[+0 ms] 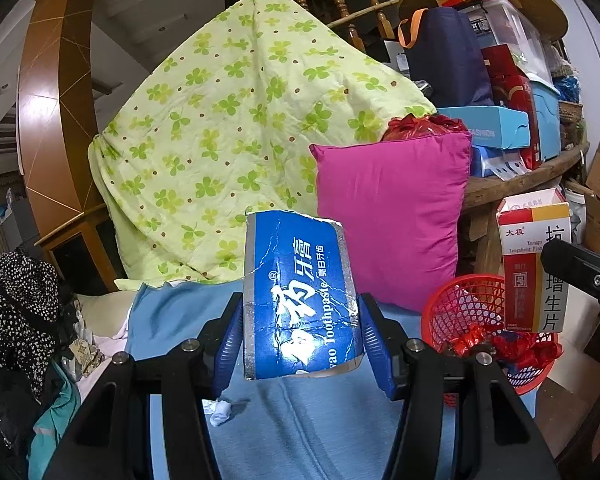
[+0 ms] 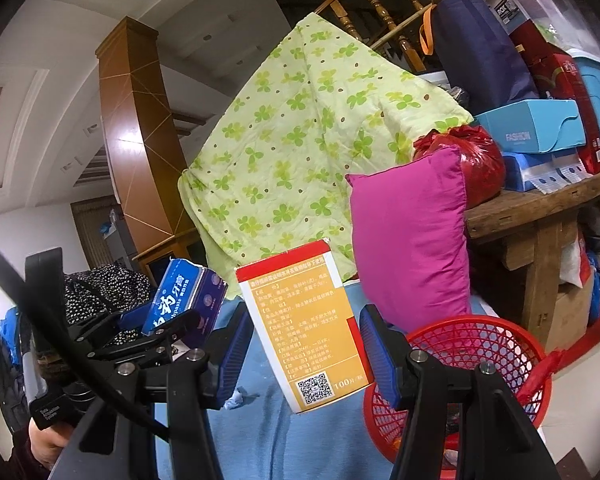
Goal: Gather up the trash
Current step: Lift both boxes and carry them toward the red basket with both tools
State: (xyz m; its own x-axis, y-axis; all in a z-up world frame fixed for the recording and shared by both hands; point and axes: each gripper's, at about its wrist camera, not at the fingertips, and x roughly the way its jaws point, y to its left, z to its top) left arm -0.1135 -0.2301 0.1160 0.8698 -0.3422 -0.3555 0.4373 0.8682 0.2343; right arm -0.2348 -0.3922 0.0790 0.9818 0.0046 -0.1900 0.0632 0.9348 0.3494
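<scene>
The left hand-held gripper (image 1: 300, 340) pinches a crumpled blue toothpaste box (image 1: 300, 300) by its sides at the centre of the left view, and the right hand-held gripper (image 2: 306, 354) clamps an orange-and-white medicine box (image 2: 304, 328) the same way, both upright and lifted off the blue bedding (image 1: 300, 432), probably for dropping into the red mesh basket (image 2: 480, 344) at lower right. Only the left view shows red wrappers (image 1: 512, 346) already in that basket; only the right shows a hand (image 2: 46, 440) at lower left.
</scene>
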